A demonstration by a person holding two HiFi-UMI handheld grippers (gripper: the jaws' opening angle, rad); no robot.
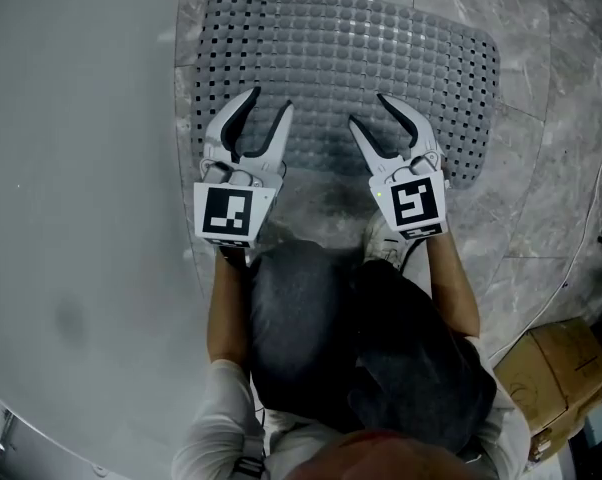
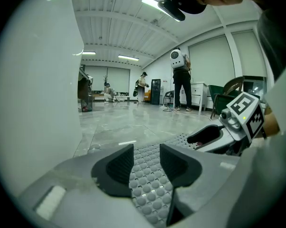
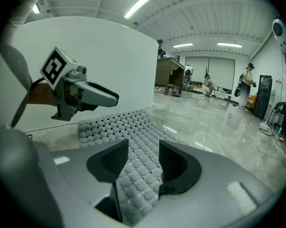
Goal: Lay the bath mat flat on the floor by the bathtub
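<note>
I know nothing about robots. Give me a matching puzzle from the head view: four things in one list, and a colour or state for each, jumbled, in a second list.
Things:
1. bath mat
2. bathtub
3. cardboard box
4. left gripper

Descriptions:
A. brown, on the floor at the lower right
B. jaws apart, over the mat's near edge
C. grey and studded, lying flat
D. white, smooth wall along the left

Pairs: 1-C, 2-D, 3-A, 4-B
</note>
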